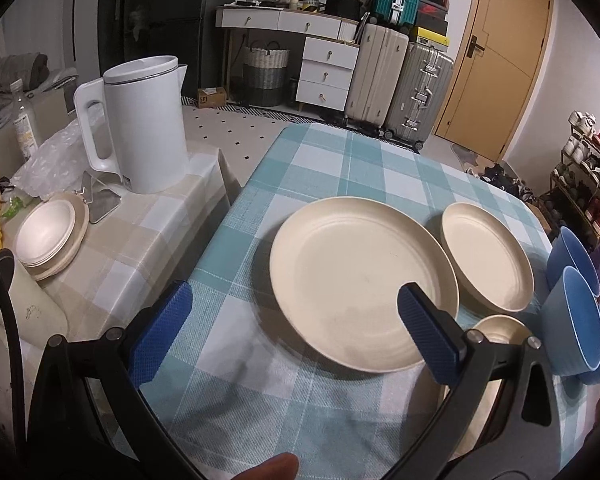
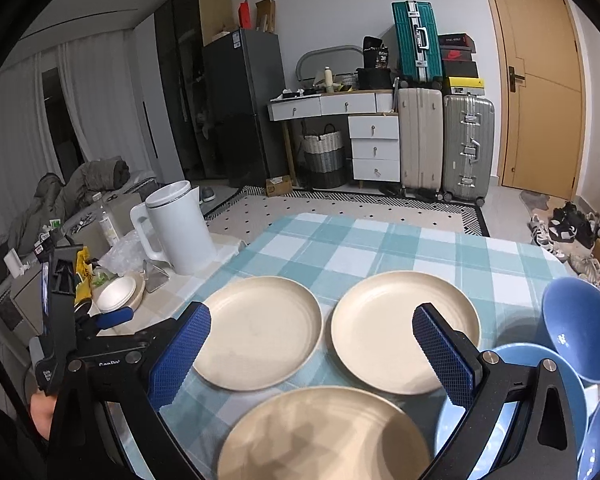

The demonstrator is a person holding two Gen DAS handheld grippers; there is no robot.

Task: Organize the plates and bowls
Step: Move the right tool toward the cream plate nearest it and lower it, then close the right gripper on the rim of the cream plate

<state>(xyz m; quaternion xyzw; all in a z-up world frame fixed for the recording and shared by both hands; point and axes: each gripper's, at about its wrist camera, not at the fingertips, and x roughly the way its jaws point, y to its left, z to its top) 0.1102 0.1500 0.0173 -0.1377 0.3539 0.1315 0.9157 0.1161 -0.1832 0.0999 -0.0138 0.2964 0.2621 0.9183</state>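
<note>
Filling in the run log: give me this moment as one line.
left gripper: open, empty | right gripper: open, empty | three round cream plates: unstacked on checked tablecloth | blue bowls: right edge

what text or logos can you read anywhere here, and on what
"GenDa", cut off: right hand-held gripper frame.
"36": black bag on the dresser.
"SF": cardboard box on the floor.
Swoosh logo: red shoebox.
Bottle label: too blurred.

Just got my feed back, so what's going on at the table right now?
A person holds two tools over the checked table, both open and empty. The left tool hovers by the nearest cream plate; the right tool hangs above three cream plates lying apart, unstacked. Blue bowls sit at the right.
</note>
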